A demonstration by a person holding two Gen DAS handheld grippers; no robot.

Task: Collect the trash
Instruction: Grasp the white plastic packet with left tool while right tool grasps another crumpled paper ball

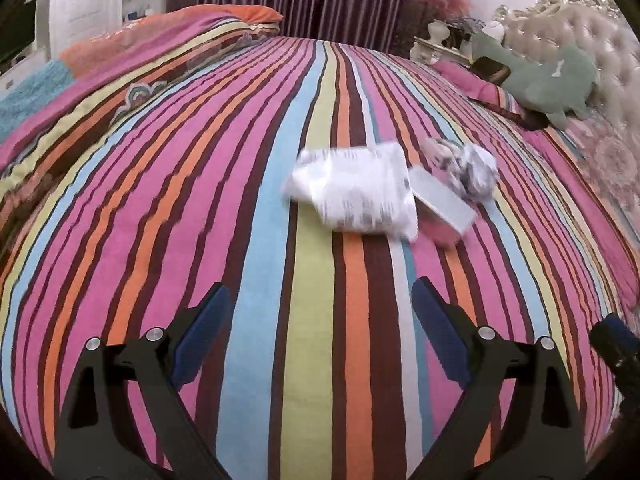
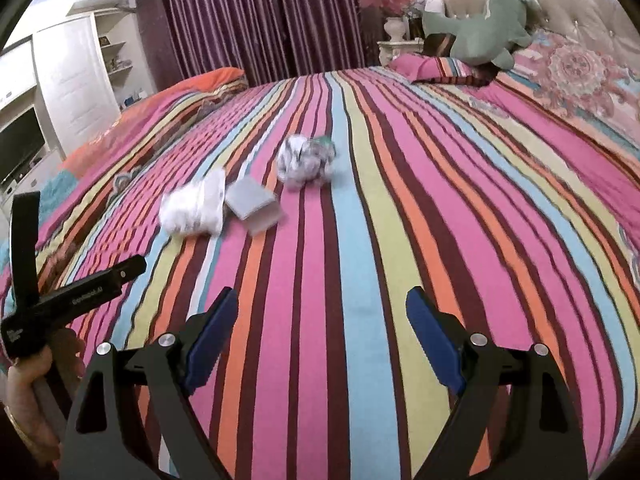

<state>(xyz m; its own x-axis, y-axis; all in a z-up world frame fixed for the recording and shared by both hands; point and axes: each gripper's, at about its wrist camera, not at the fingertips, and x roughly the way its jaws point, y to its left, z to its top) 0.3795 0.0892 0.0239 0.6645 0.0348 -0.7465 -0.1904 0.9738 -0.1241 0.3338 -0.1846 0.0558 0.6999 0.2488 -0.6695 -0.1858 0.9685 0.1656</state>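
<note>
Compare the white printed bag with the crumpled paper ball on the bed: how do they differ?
The white printed bag lies flat and spread out; the crumpled paper ball is bunched round. The bag looks larger than the ball. A flat grey box sits between them. Both lie on the striped bedspread, untouched.

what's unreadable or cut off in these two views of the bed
- Print on the white packet: motion blur, left wrist view.
- Crumpled wad: blurred in both views, material unclear.
- Grey flat box: no readable label, too small.
- Right gripper: cut off by the left view's edge.
- Any trash bin: outside both views.
</note>
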